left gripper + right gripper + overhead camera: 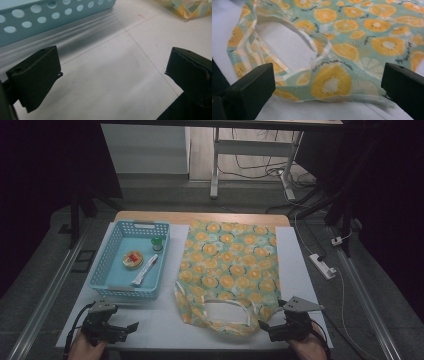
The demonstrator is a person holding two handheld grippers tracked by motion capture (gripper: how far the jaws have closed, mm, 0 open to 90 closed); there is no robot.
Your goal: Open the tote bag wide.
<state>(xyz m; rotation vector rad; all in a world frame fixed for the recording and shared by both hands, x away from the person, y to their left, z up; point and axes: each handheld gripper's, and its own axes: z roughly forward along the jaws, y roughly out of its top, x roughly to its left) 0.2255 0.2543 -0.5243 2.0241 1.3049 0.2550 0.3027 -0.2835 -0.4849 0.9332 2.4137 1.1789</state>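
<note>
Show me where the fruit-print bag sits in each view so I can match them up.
High view: the bag lies flat at centre, right of the basket, handles toward the person.
Left gripper view: one bag corner at top right.
Right gripper view: the bag spreads across the upper frame, its handle loop at centre left.
Shared landmark: the white table.

From above we see our left gripper (131, 327) low at the table's (150, 330) near edge, jaws apart over bare white surface, just in front of the blue basket (114, 251). In the basket lie a white tube (144, 270), a round red-topped piece (133, 259) and a small green item (158, 242). Our right gripper (263, 327) sits at the orange-print bag's (227, 265) near corner, beside its looped handle (225, 315)
</note>
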